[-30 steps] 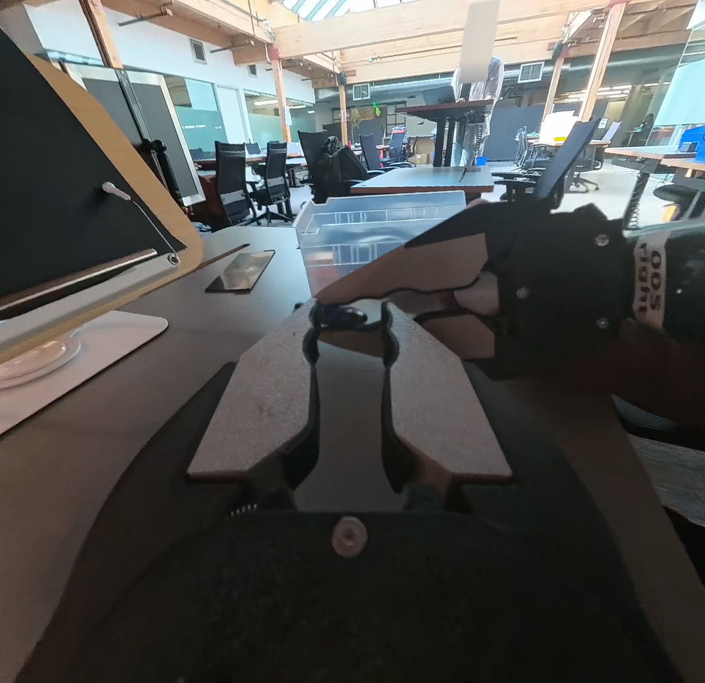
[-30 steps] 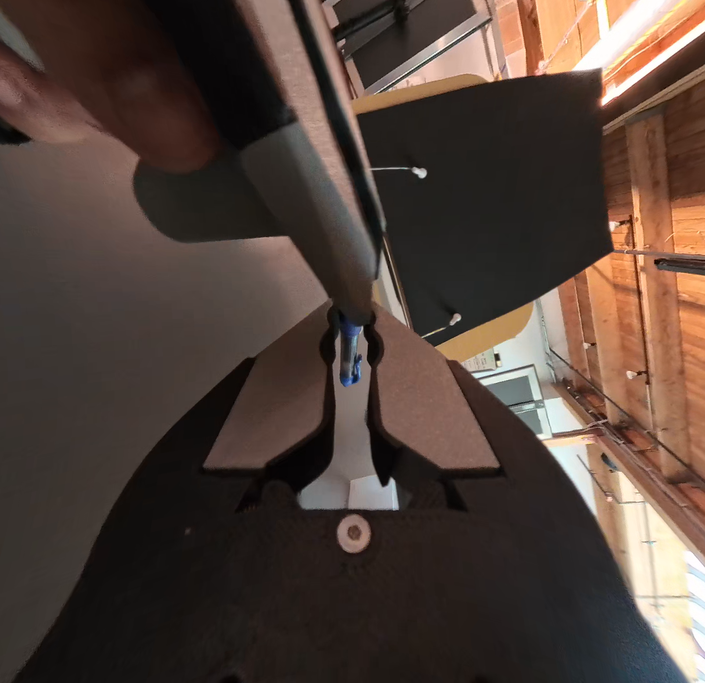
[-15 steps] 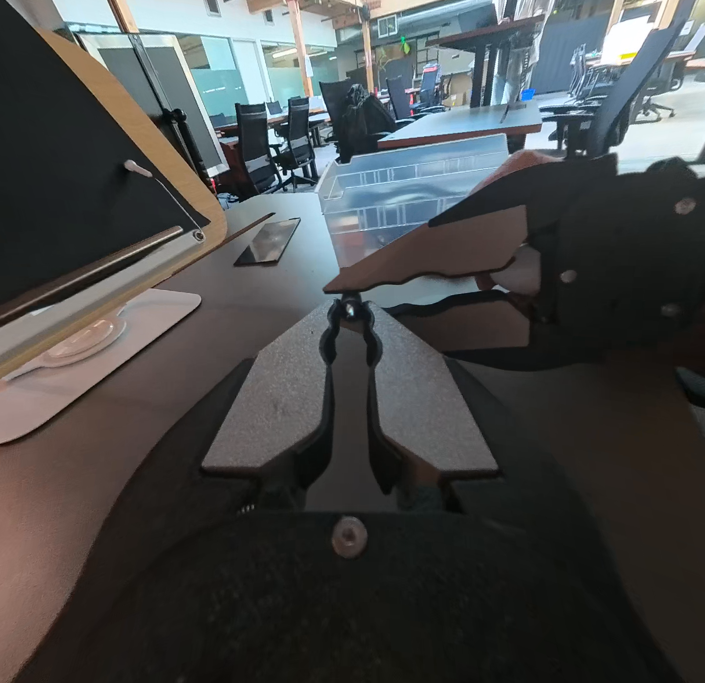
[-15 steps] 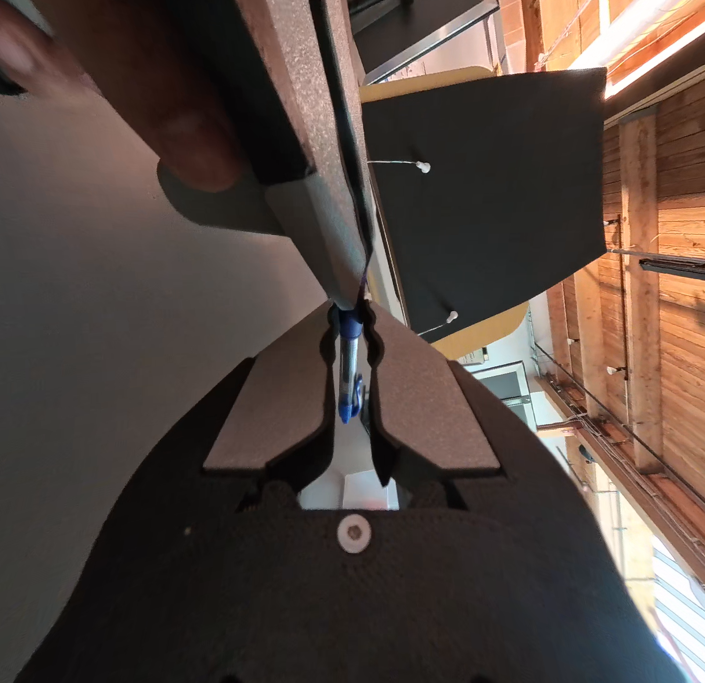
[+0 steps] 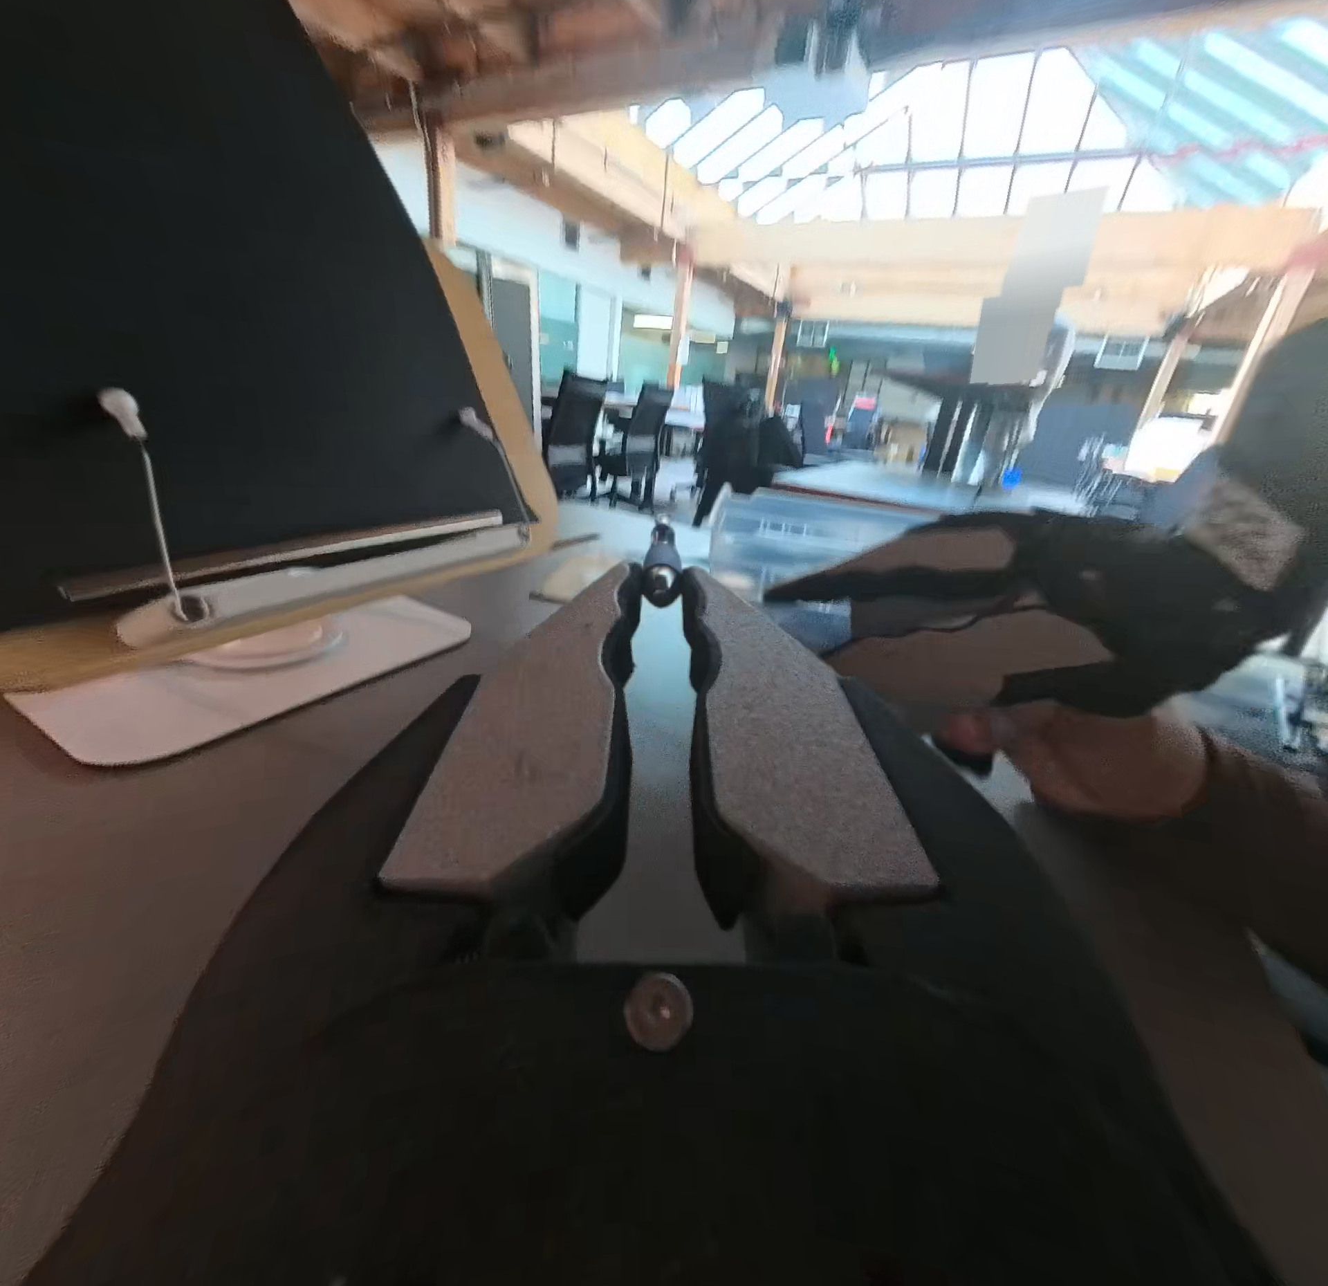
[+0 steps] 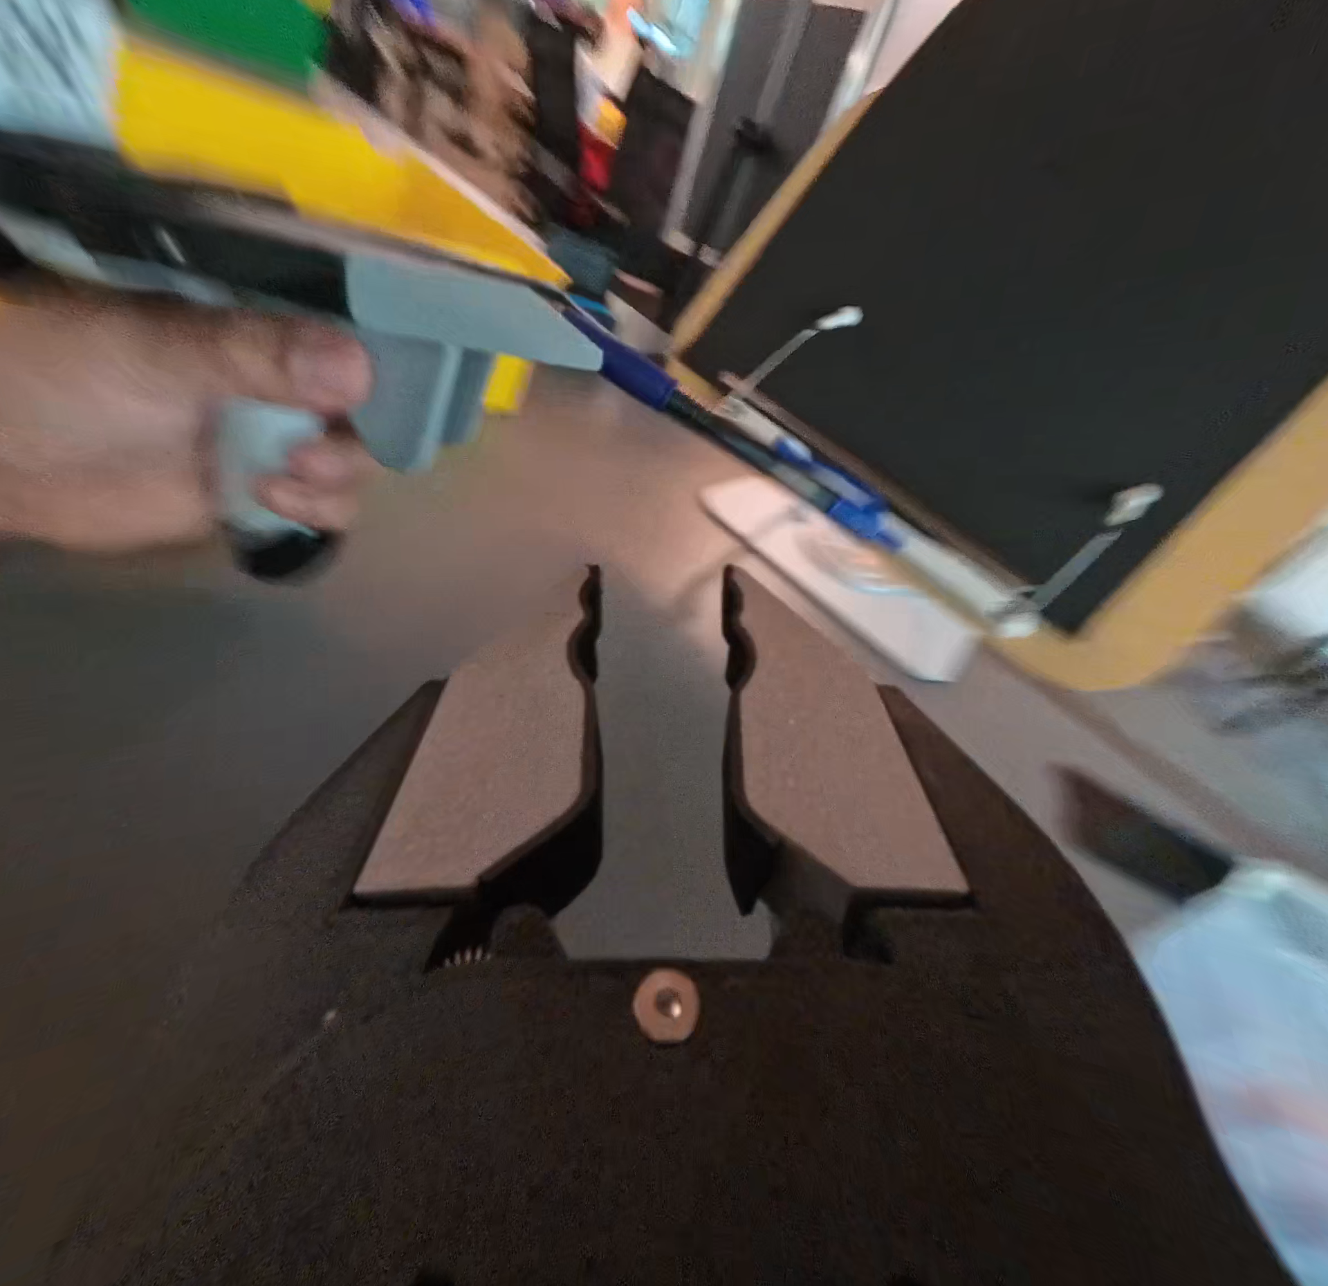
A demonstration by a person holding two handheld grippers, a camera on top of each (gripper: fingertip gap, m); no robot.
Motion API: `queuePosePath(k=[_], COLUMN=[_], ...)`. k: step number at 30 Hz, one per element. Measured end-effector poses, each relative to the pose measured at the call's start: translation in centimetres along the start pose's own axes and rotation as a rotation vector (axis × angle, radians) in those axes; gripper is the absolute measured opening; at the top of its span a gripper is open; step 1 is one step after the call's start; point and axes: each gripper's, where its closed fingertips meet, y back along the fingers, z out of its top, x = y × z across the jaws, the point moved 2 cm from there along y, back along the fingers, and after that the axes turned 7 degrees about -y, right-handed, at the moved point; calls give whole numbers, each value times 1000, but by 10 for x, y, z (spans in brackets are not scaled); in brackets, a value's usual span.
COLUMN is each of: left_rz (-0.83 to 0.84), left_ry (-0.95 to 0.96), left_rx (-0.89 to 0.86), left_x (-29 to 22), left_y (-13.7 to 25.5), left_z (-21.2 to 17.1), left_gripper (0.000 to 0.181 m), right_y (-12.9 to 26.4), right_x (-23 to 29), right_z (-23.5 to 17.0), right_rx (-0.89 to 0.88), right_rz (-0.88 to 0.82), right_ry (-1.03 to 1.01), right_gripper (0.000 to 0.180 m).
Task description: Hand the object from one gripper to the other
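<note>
A blue pen (image 5: pixel 657 558) is clamped between the tips of my left gripper (image 5: pixel 660 584), which is shut on it. The pen's dark tip pokes out forward. In the right wrist view the pen (image 6: pixel 754 439) runs from the left gripper (image 6: pixel 575 339) down to the right, in the air above the table. My right gripper (image 6: pixel 660 583) is open and empty, with a clear gap between its fingers, and it is below and apart from the pen. It also shows in the left wrist view (image 5: pixel 798 622) at the right, open, held by a hand (image 5: pixel 1078 763).
A black board with a wooden rim (image 5: pixel 215 317) stands on a white base (image 5: pixel 251 676) at the left of the dark table (image 5: pixel 144 856). A clear plastic bin (image 5: pixel 790 533) sits behind the grippers. Both views are blurred by motion. Office chairs and desks stand far behind.
My left gripper closed on the pen. My right gripper opened, let go of the pen and swung away from it. The two grippers are now apart.
</note>
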Motion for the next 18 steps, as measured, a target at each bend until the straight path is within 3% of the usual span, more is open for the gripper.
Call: queuePosePath(k=[3, 5, 7, 10, 14, 18], left_rz=[-41, -73, -109, -176, -207, -211], left_ry=[-51, -137, -216, -289, -312, -319], left_rx=[-101, -123, -136, -118, -77, -19], left_x=[-9, -22, -36, -54, -64, -65], left_y=[4, 3, 2, -2, -7, -10], left_z=[17, 21, 22, 15, 5, -3], left_gripper=[7, 7, 7, 7, 7, 6], right_y=[-1, 0, 5, 13, 21, 26], right_x=[11, 12, 7, 1, 1, -1], right_z=[11, 17, 23, 30, 36, 38], right_rx=[-98, -149, -209, -273, -319, -335], right_rz=[301, 458, 562, 624, 699, 691], right_ry=[-465, -698, -861, -933, -952, -898], right_gripper=[28, 45, 51, 47, 13, 7])
